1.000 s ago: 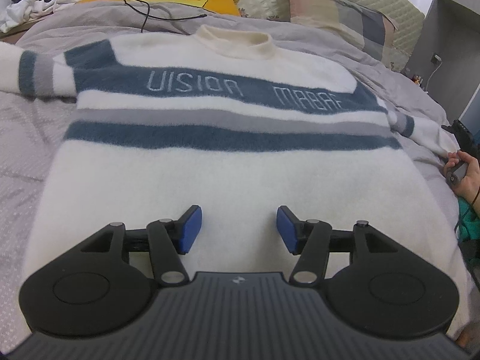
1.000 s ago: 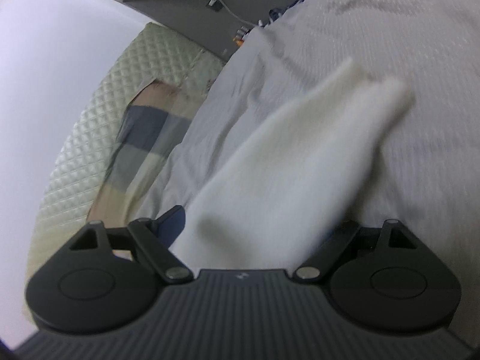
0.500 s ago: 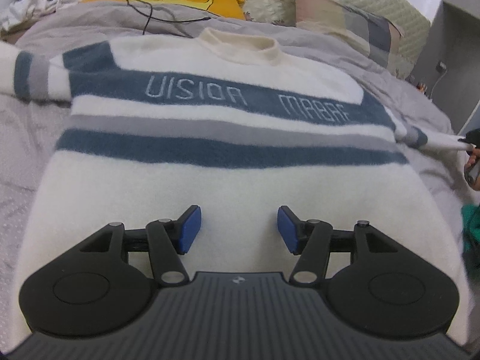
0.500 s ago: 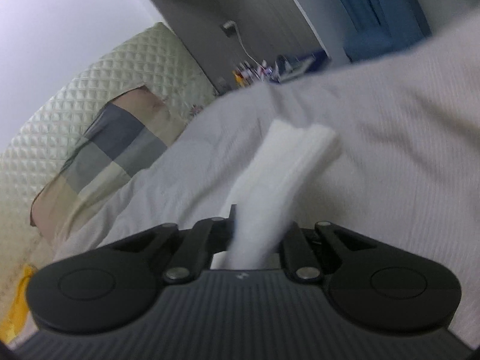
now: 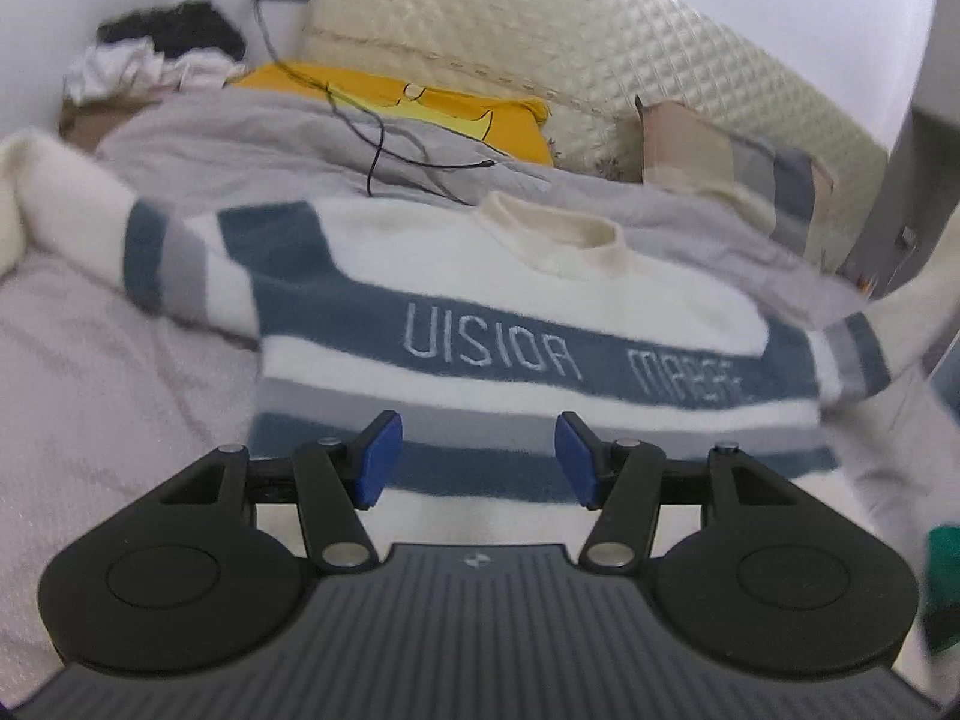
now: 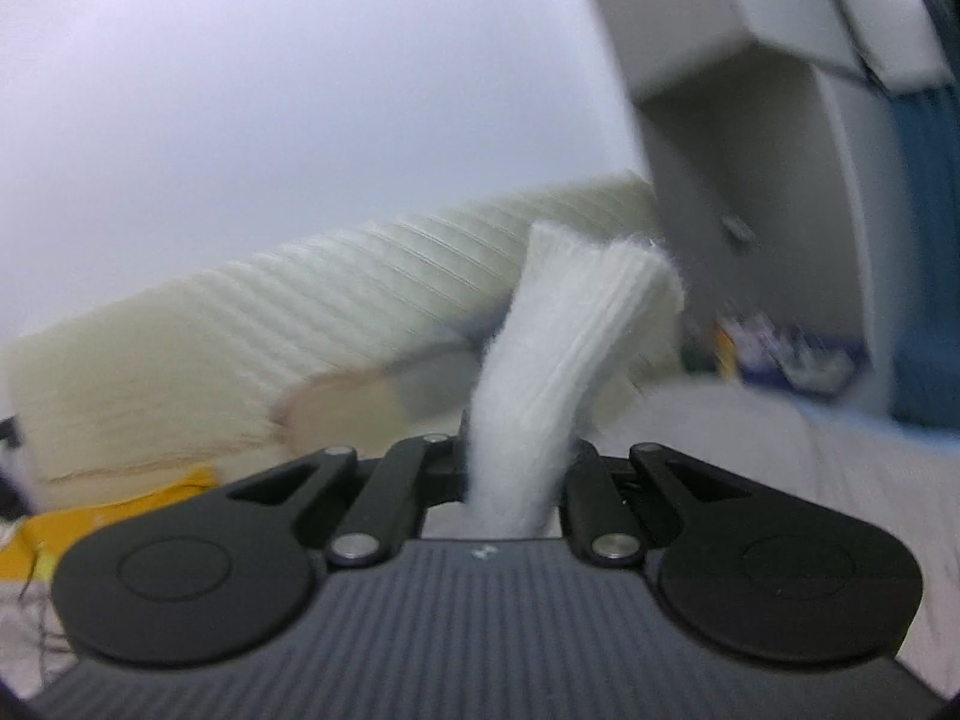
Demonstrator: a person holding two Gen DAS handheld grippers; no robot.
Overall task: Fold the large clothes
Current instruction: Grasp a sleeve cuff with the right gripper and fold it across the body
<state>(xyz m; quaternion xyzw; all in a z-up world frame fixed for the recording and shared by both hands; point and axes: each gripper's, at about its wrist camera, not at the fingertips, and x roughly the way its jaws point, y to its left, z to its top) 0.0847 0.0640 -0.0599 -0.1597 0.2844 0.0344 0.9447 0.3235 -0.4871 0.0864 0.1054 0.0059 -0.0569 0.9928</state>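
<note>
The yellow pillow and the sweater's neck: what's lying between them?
In the left wrist view, grey bedding with a thin black cable on it lies between the yellow pillow and the sweater's collar.

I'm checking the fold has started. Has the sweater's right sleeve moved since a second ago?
Yes. The sleeve cuff, clamped in the right hand-held gripper, has risen off the bedspread and now stands against the headboard and wall.
</note>
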